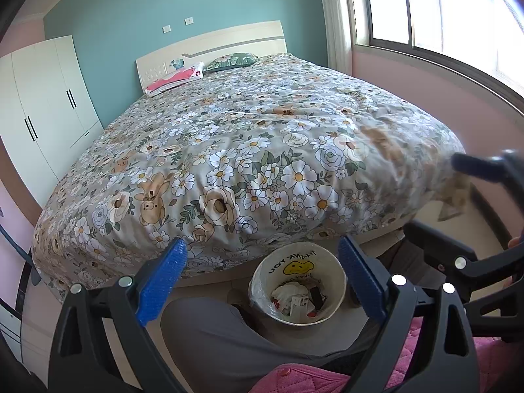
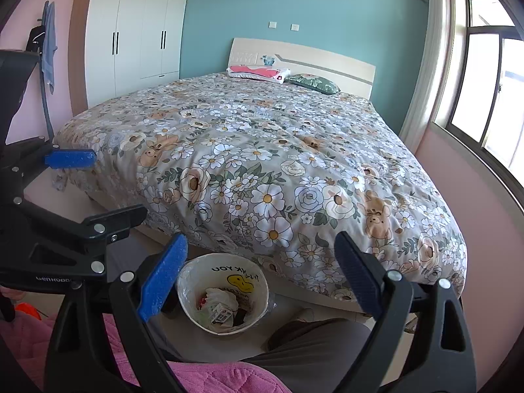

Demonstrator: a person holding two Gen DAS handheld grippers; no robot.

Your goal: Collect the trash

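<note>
A white waste bin (image 1: 258, 278) lined with a bag printed with a yellow smiley stands on the floor against the foot of the bed. Inside lies trash (image 1: 294, 298): crumpled white paper, a small carton and dark wrappers. My left gripper (image 1: 262, 262) is held above the bin, open wide, with nothing between its blue pads. In the right wrist view the same bin (image 2: 186, 281) and trash (image 2: 219, 304) sit below my right gripper (image 2: 262, 255), which is also open and empty. Each gripper shows at the edge of the other's view: right gripper (image 1: 432, 195), left gripper (image 2: 119, 183).
A large bed with a floral quilt (image 2: 262, 163) fills the room; two pillows (image 2: 258, 72) lie at the headboard. A white wardrobe (image 2: 131, 39) stands left and a window (image 2: 484, 91) right. A person's grey-trousered knees (image 1: 213, 334) and a pink quilted cloth (image 2: 203, 376) sit below the grippers.
</note>
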